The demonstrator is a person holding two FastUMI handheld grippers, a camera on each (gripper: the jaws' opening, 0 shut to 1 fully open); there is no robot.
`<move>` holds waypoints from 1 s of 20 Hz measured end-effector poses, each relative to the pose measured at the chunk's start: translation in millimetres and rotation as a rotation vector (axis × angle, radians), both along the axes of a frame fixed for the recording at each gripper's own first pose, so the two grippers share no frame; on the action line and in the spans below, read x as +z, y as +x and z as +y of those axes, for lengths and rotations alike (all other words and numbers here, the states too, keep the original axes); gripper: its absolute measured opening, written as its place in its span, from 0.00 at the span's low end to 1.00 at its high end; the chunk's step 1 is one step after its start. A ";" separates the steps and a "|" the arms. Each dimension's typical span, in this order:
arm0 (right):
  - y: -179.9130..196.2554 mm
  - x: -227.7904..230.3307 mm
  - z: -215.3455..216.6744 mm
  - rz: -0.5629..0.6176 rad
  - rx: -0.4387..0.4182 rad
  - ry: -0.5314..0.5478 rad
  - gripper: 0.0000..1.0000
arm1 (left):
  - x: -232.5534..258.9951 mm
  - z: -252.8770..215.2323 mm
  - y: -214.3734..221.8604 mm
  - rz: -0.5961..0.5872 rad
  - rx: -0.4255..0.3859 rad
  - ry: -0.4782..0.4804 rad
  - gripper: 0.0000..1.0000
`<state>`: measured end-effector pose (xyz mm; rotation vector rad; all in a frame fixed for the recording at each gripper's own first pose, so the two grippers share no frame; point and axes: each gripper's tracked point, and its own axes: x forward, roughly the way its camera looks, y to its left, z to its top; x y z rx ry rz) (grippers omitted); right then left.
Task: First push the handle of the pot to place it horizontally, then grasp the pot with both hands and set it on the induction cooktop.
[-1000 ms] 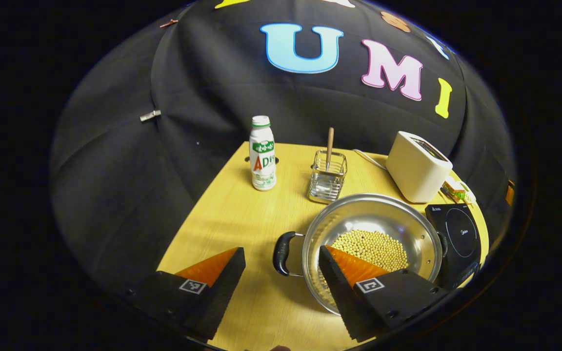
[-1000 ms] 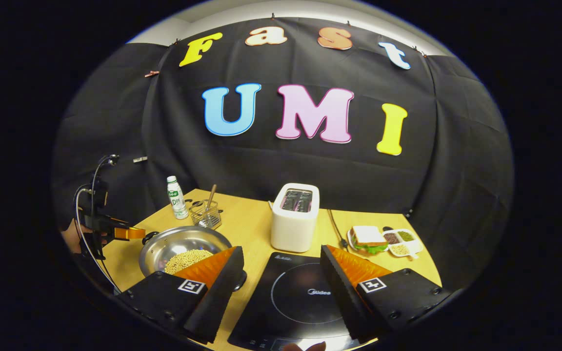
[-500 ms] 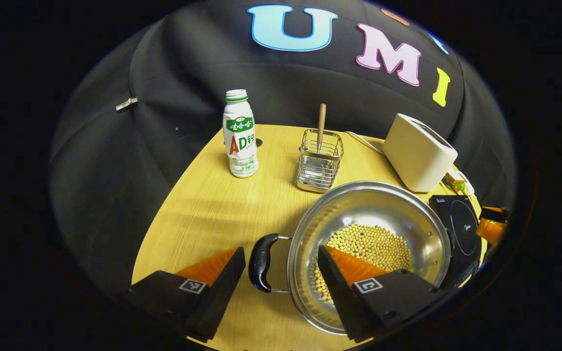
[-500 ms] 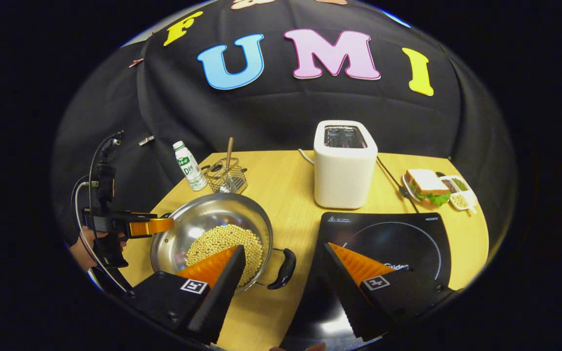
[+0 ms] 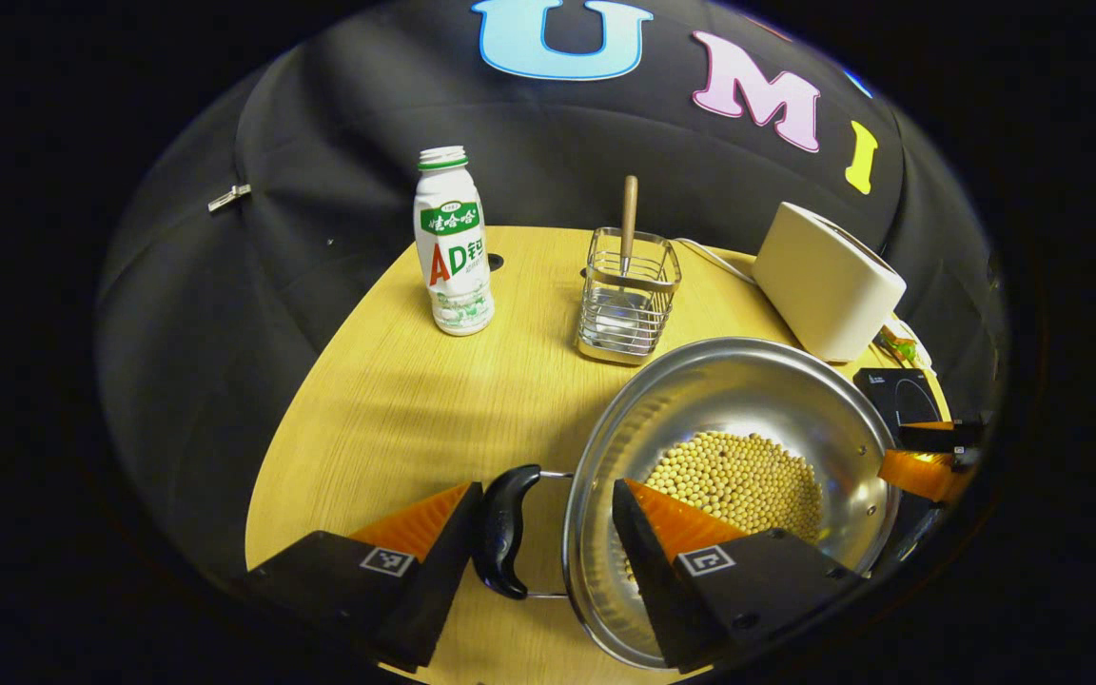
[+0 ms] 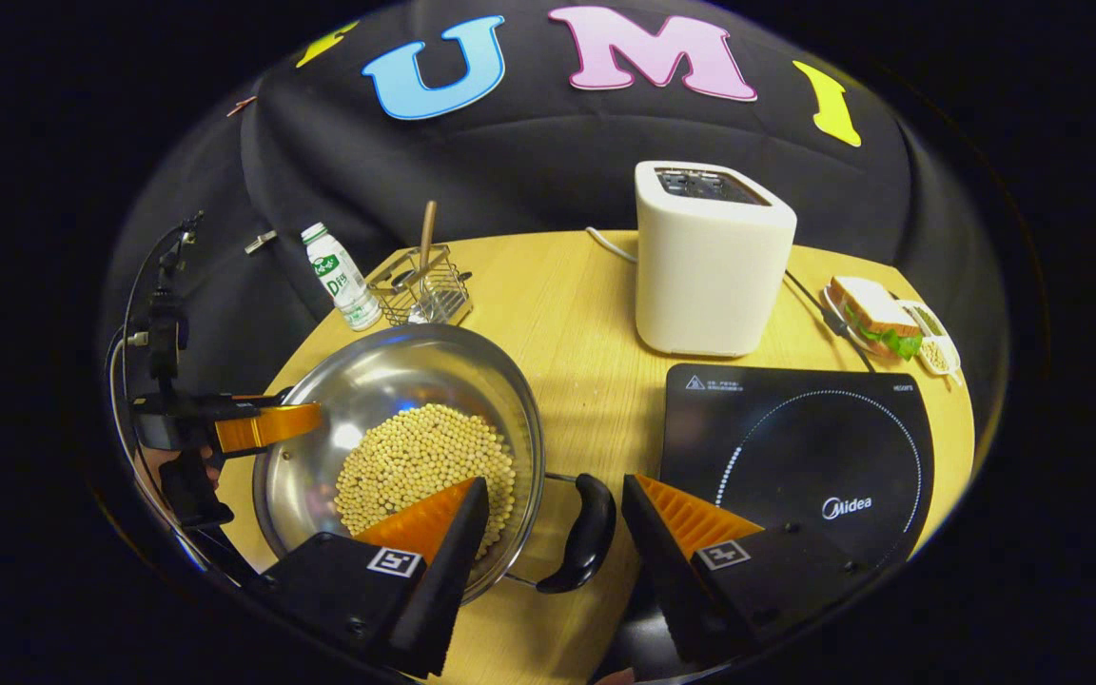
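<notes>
Counter (image 6: 567,314) carrying cooktop (image 6: 795,457) and, beside it at left, the pot (image 6: 396,419) of beans. Left gripper (image 5: 543,514), fingers apart, straddles one pot handle (image 5: 502,528); right gripper (image 6: 553,509), fingers apart, straddles the opposite handle (image 6: 581,533). Toaster (image 6: 710,257) stands behind the cooktop.

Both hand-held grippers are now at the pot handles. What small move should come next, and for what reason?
Probably close both. The left hand-held gripper is open with the left pot handle between its fingers, and the right hand-held gripper is open around the other handle. The pot still sits on the table, beside the induction cooktop.
</notes>
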<state>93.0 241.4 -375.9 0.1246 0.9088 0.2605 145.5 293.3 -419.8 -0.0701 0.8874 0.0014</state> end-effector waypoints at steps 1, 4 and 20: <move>-0.8 -9.1 1.6 0.021 -0.009 -0.005 0.89 | -2.0 1.7 1.3 0.000 0.006 0.005 0.82; -1.1 -25.5 -0.2 0.060 -0.047 -0.023 0.75 | -4.4 2.1 2.2 -0.007 0.006 -0.008 0.77; 10.1 -38.7 1.8 0.064 -0.089 -0.059 0.53 | -12.2 7.3 -11.4 0.016 -0.039 -0.015 0.66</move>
